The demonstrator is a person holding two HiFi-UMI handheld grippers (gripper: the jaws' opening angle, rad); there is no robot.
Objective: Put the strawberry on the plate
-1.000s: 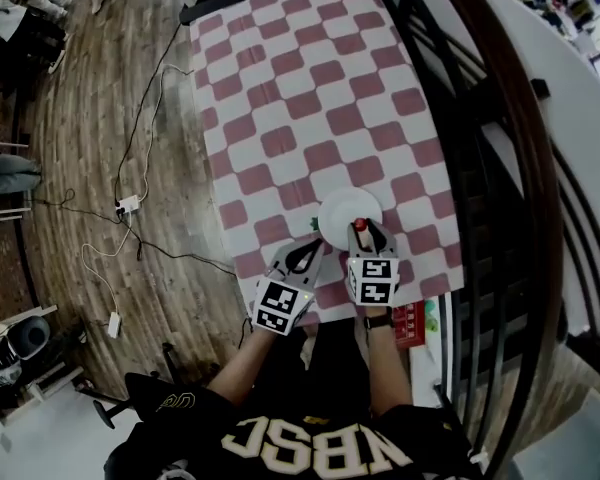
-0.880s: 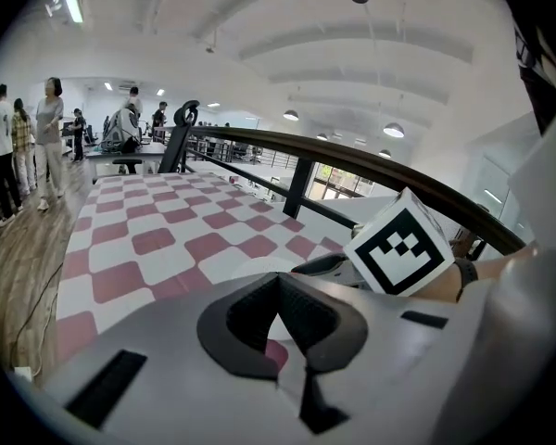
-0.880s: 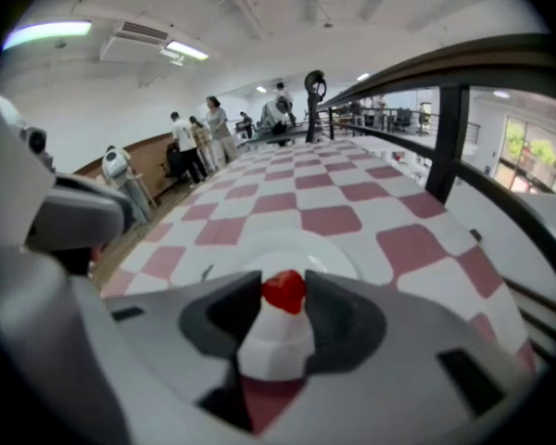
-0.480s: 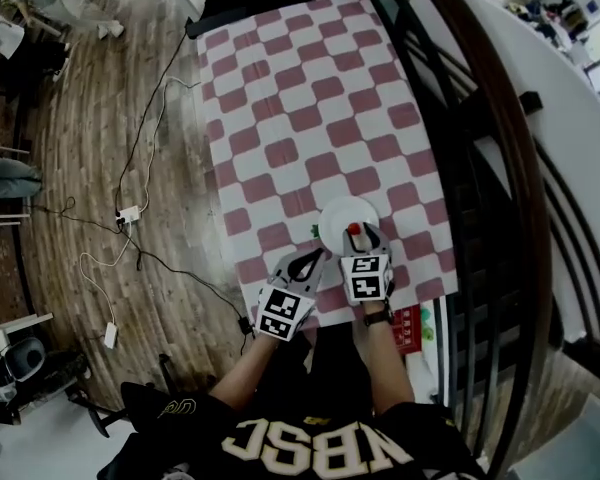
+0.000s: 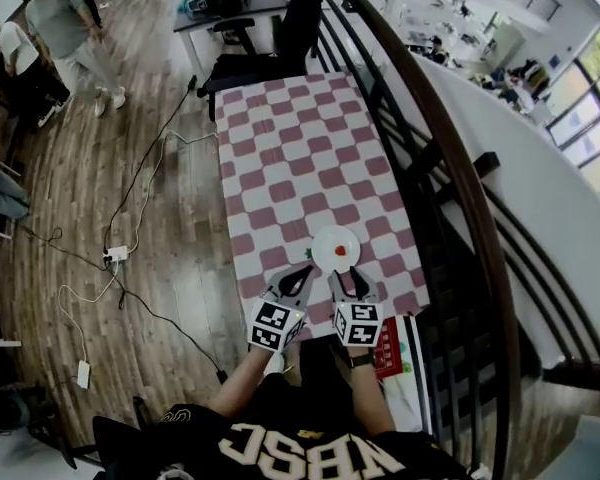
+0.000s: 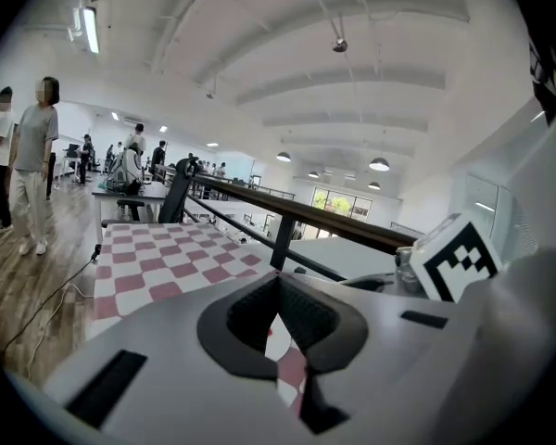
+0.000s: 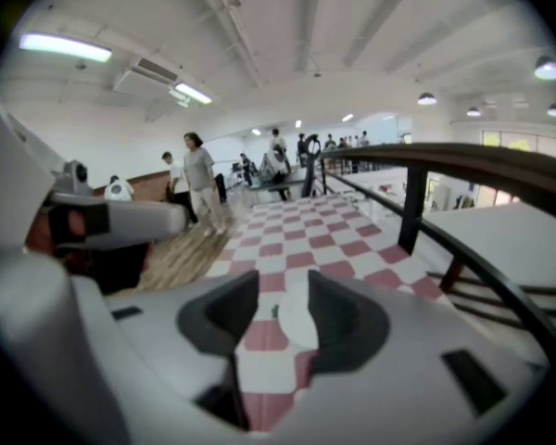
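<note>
Large open-plan office or lab on a railed upper level: a checkered surface [image 5: 290, 158] stretches ahead of the left tool [image 5: 302, 273], wood floor [image 5: 90, 158] with trailing cables [image 5: 140, 183] to its left, a dark railing [image 5: 450, 168] to its right, and desks [image 5: 225, 13], people [image 5: 65, 13] and ceiling lamps [image 6: 379, 164] far ahead.

A long table [image 5: 280, 158] under a red-and-white checked cloth runs away from you, with a black chair [image 5: 248, 66] at its far end. On your right, a dark railing [image 5: 435, 158] curves alongside it. To your left, the wooden floor [image 5: 80, 168] carries loose cables [image 5: 150, 173] and a white power strip [image 5: 115, 254]. A person in grey [image 5: 68, 13] and another in white [image 5: 15, 53] stand far off at the left.
</note>
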